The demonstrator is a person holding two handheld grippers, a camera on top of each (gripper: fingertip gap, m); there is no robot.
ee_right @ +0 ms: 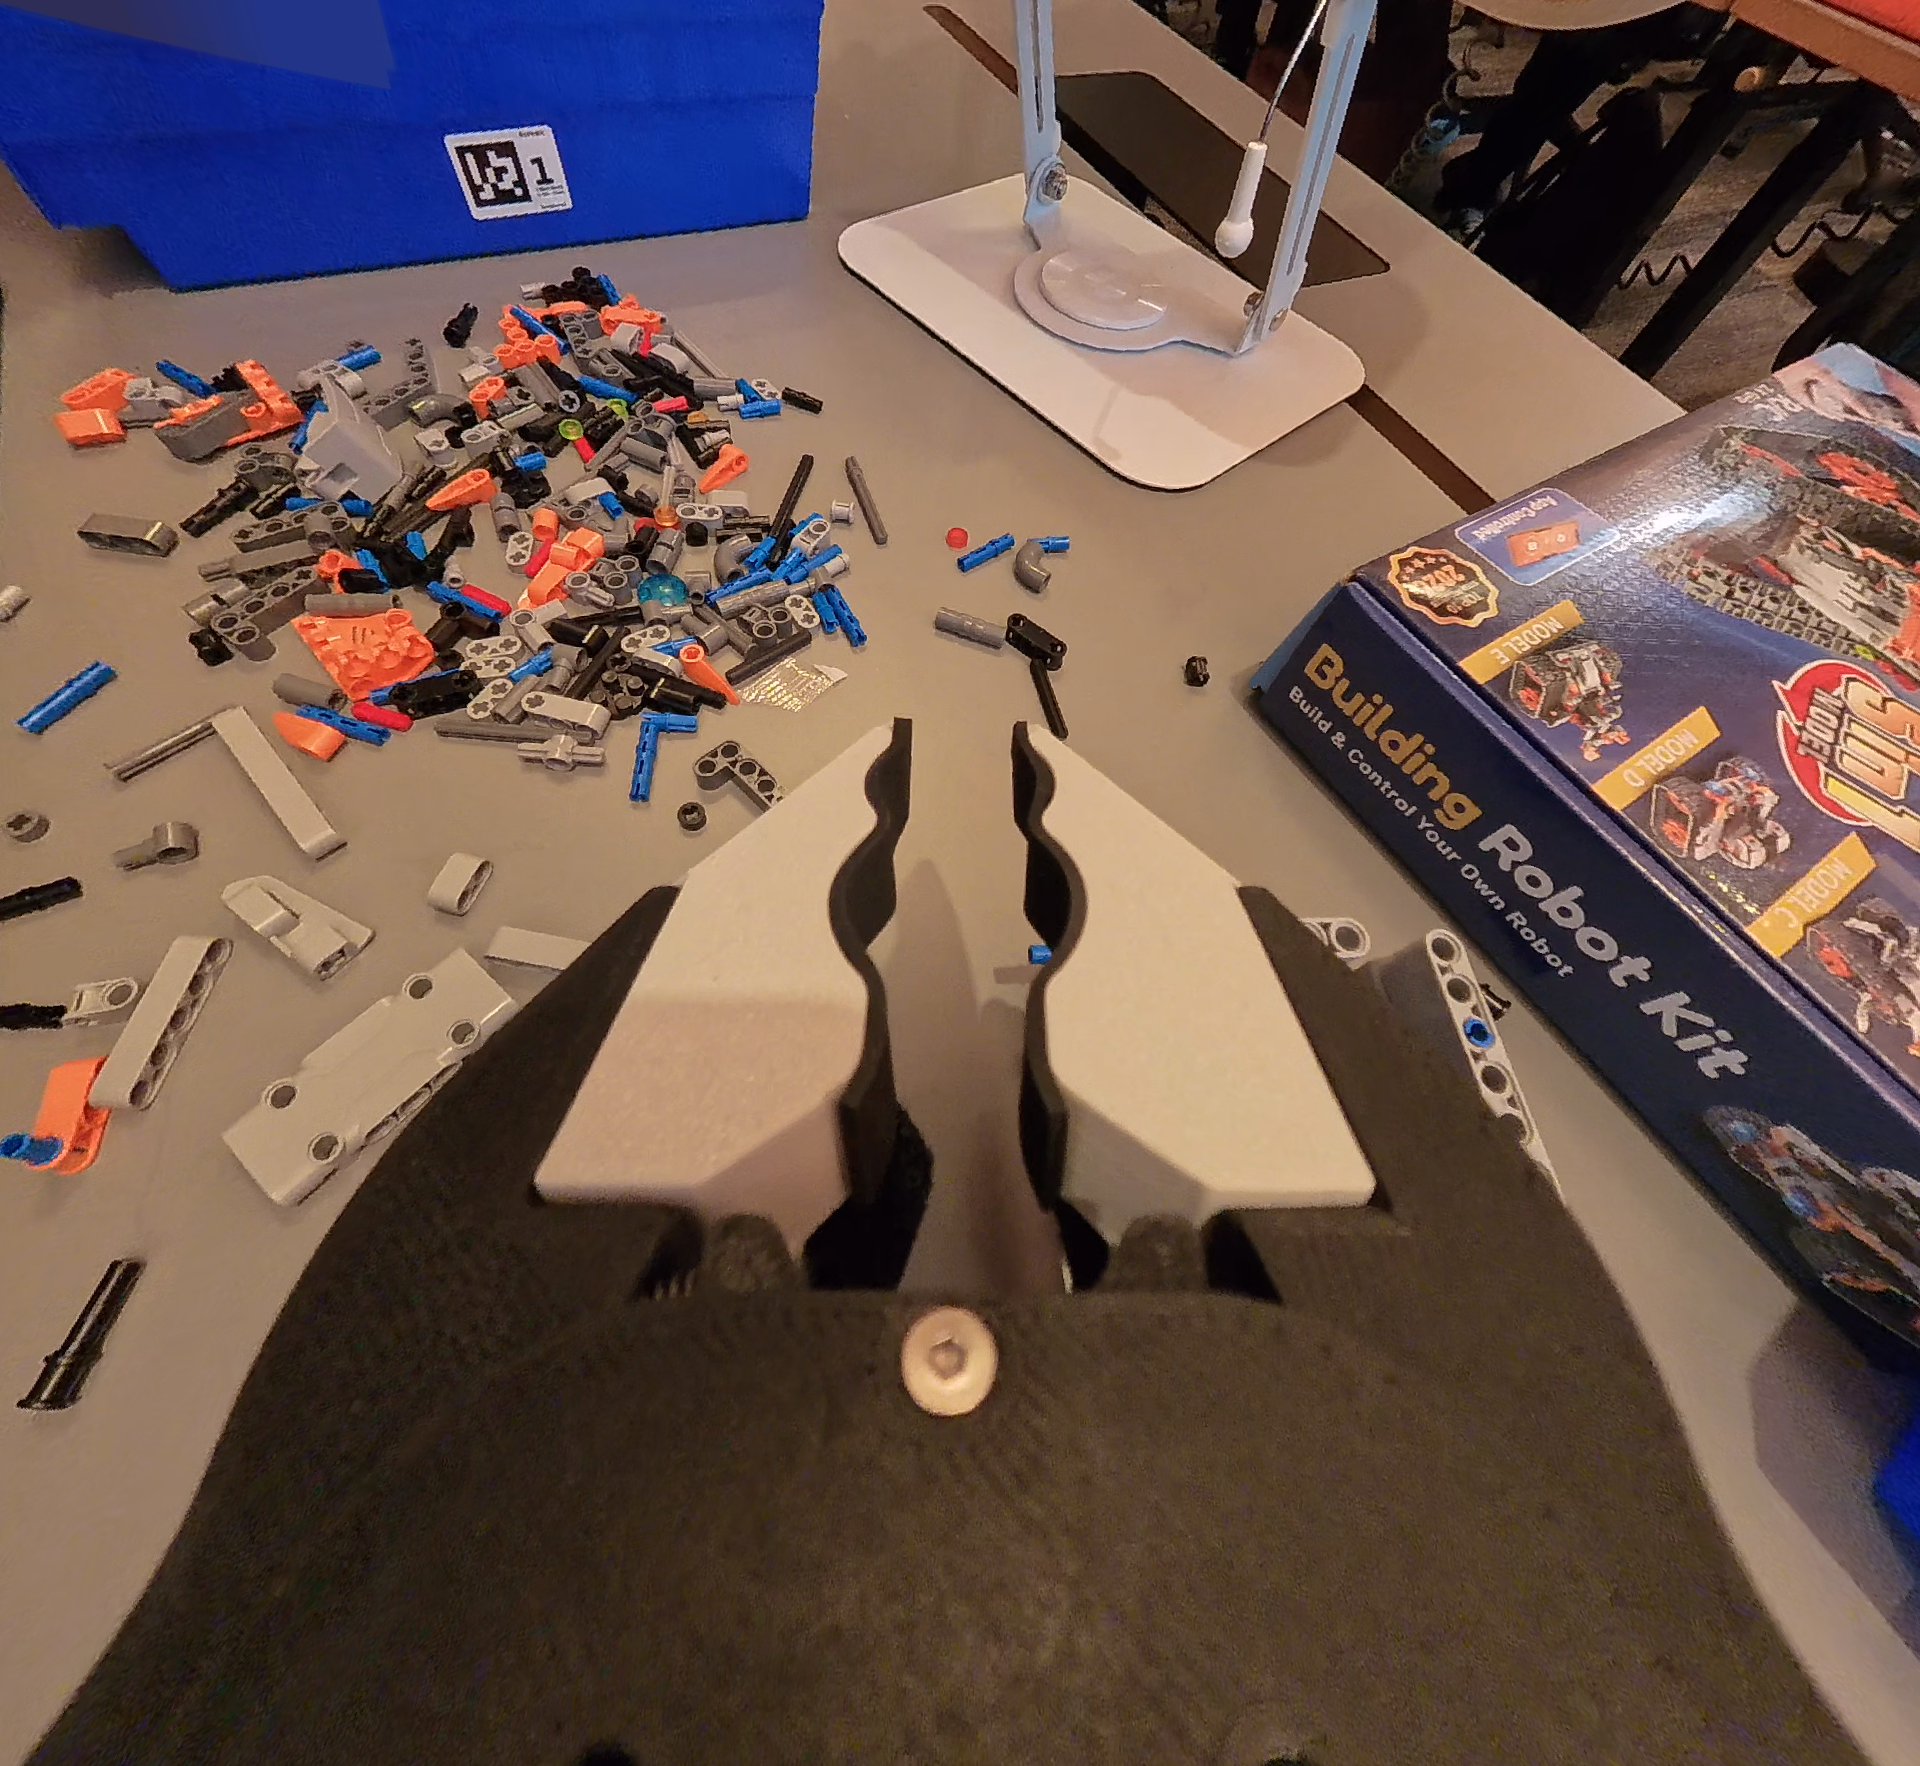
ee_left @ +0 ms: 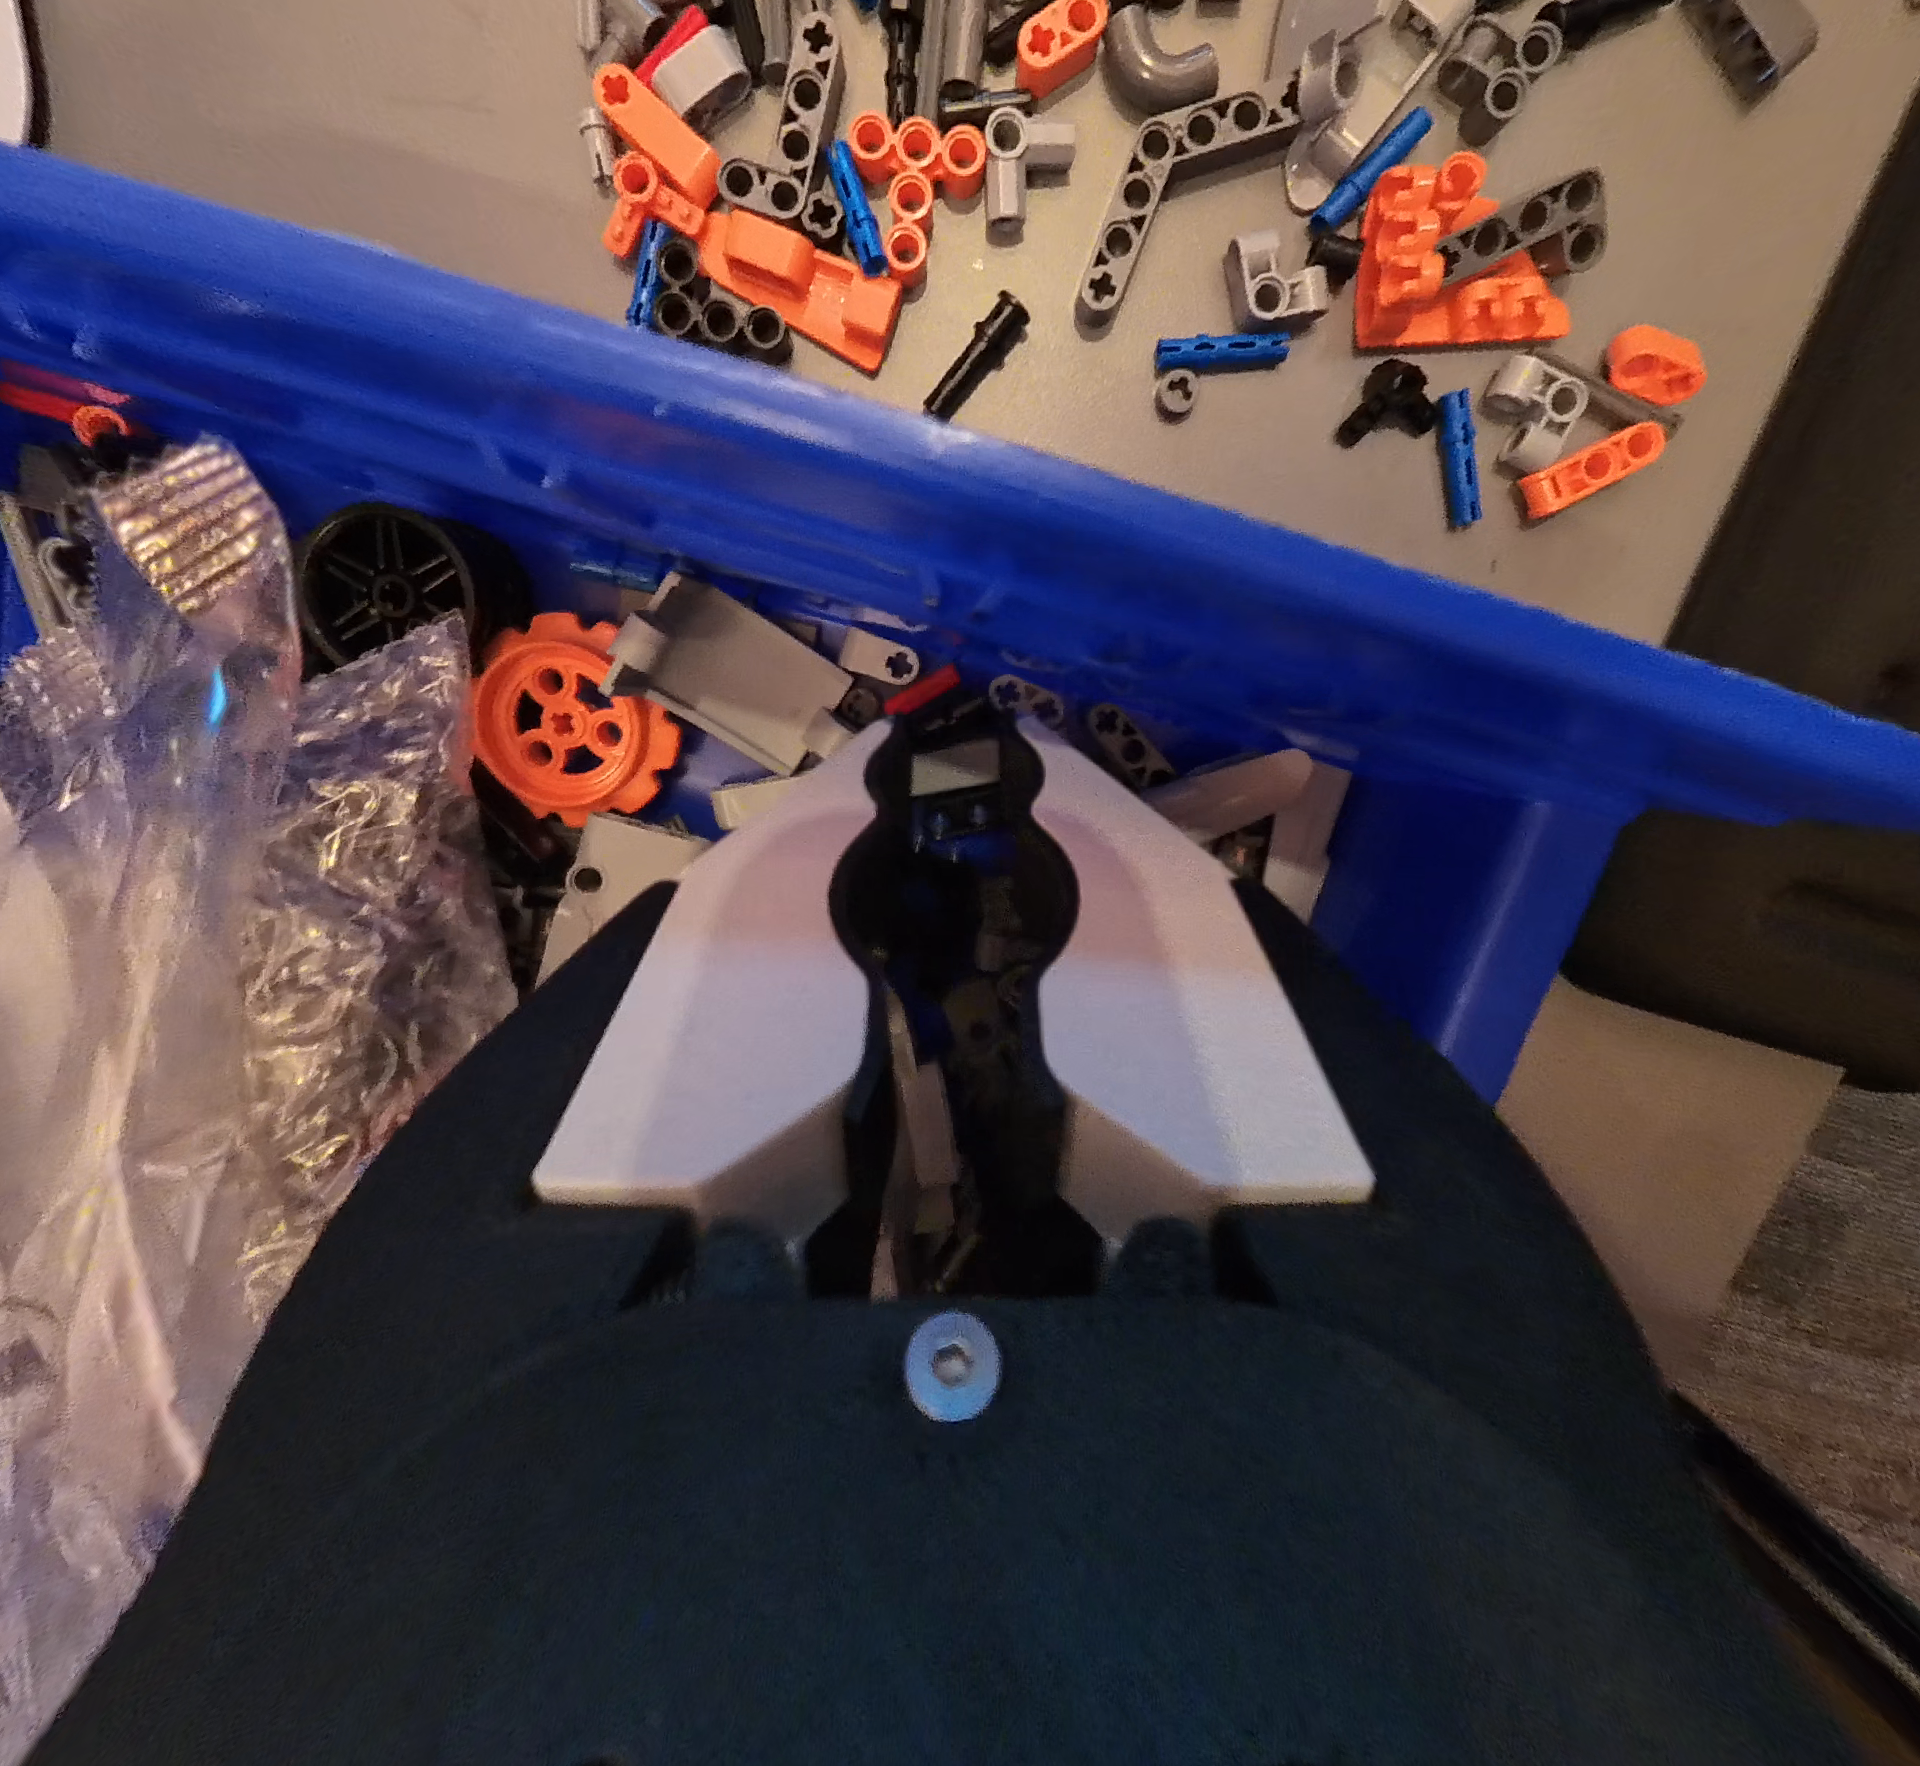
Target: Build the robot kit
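In the left wrist view the left tool [ee_left: 951, 760] reaches down inside a blue bin [ee_left: 935, 511], its pale fingers nearly together with only a narrow wavy slot between the black pads; a small dark part sits at the tips, but whether it is clamped I cannot tell. Just left of the tips lie a grey panel [ee_left: 727, 667], an orange gear [ee_left: 566, 724] and a black wheel [ee_left: 400, 578], with crinkled clear bags [ee_left: 208, 781] filling the bin's left side. Beyond the bin's rim, well apart from the tool, orange, grey, blue and black beams and pins [ee_left: 1143, 106] are strewn on a matte grey worktop [ee_left: 312, 2]. In the right wrist view the right tool [ee_right: 961, 740] hangs above the bare worktop [ee_right: 935, 428] with its fingers apart and nothing between them. The nearest pieces are a black pin [ee_right: 1039, 667] just beyond the right tip and a small grey L-beam [ee_right: 740, 774] by the left one. The main heap of parts [ee_right: 499, 542] spreads ahead to the left, and larger pale grey panels [ee_right: 353, 1072] lie beside the tool's left flank. The bin [ee_right: 582, 54] stands behind the heap with a square printed tag on its wall. A white lamp base [ee_right: 1101, 334] stands ahead, a glossy printed cardboard box [ee_right: 1621, 781] lies to the right, and chairs and cables show in the room behind
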